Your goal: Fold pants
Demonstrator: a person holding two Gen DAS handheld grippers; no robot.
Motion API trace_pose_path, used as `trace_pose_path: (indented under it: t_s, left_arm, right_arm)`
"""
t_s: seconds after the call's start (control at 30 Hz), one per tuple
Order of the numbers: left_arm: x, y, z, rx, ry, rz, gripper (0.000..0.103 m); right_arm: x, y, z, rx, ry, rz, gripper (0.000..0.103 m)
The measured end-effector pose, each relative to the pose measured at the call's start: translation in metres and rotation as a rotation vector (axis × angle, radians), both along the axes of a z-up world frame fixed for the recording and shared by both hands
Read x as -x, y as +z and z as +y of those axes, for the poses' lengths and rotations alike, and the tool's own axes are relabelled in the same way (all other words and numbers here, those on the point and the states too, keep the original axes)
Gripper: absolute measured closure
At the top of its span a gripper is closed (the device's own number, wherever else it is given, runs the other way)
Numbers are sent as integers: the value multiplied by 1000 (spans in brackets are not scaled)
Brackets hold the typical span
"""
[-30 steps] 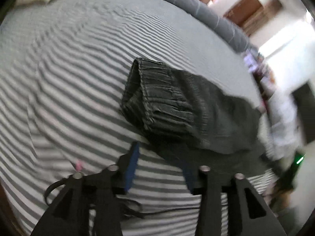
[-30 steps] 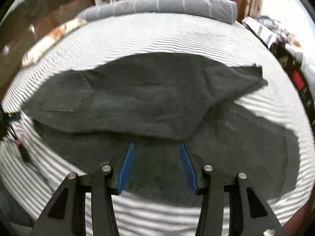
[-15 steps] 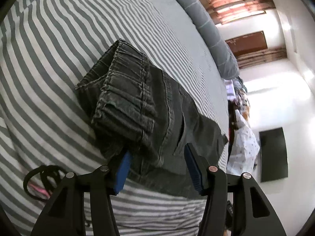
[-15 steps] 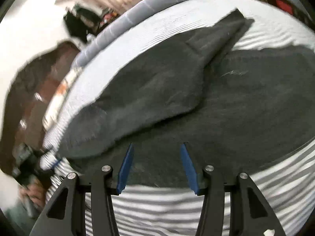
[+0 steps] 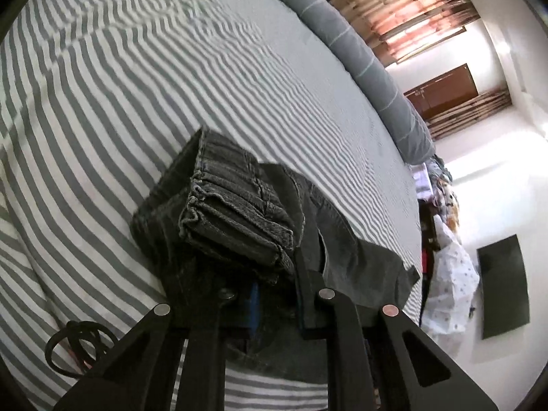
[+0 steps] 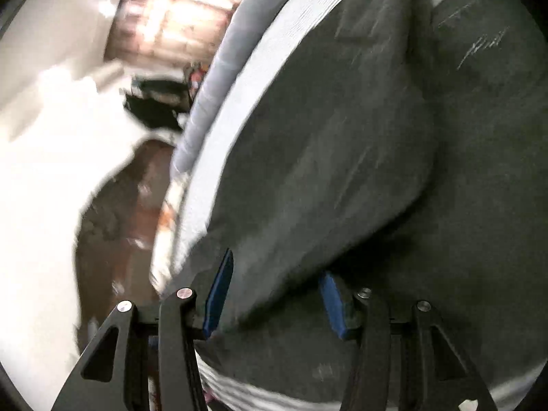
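Pants (image 5: 239, 215) dark, lie on striped bed (image 5: 137, 68), near its front edge. Left gripper (image 5: 274, 294) pinches waistband end. Right gripper (image 6: 274, 294) spread, straddles leg cloth, not clamped. Step: taking hold for fold. Next, likely: right closes, both lift together.

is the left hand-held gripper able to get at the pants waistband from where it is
Probably yes: the left hand-held gripper already straddles the pants at the bunched waistband, with nothing between them.
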State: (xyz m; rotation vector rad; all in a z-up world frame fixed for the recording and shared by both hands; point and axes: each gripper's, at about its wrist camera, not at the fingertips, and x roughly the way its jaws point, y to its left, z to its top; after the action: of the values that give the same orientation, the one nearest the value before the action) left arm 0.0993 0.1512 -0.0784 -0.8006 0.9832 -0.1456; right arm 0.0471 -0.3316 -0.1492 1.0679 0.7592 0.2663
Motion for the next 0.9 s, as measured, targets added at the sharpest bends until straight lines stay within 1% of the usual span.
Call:
trace_pose_path:
  t_s: [0.13, 0.23, 0.4, 0.47, 0.57, 0.63, 0.67, 0.73, 0.77, 0.9]
  left_arm:
    - [-5, 5, 2, -21, 7, -13, 87]
    - [-8, 3, 5, -34, 11, -5, 87]
    - [-11, 2, 2, -63, 15, -3, 87]
    - [-12, 2, 2, -74, 15, 0, 87]
    - [-14, 0, 3, -77, 23, 9, 87]
    - [-17, -2, 4, -81, 22, 15, 87]
    - [-18, -3, 4, -80, 26, 19, 87]
    - [-17, -4, 5, -73, 30, 21, 87]
    - [-18, -5, 5, -77, 30, 22, 87]
    - [-19, -8, 6, -77, 34, 29, 87]
  right_arm:
    - [-6, -4, -37, -114, -149, -51, 55]
    - [-12, -5, -68, -138, -249, -67, 55]
    - [-19, -9, -112, -188, -345, -71, 56]
    - [-23, -10, -123, -188, -352, -68, 65]
    - [-29, -9, -136, -172, -359, -38, 74]
    - [-33, -7, -139, -148, -347, 4, 77]
    - [-33, -7, -138, -129, -343, 26, 77]
    - [-32, -1, -135, -57, -324, 45, 77]
    - [-33, 1, -131, -18, -305, 65, 80]
    - [-36, -3, -131, 31, -296, 98, 87]
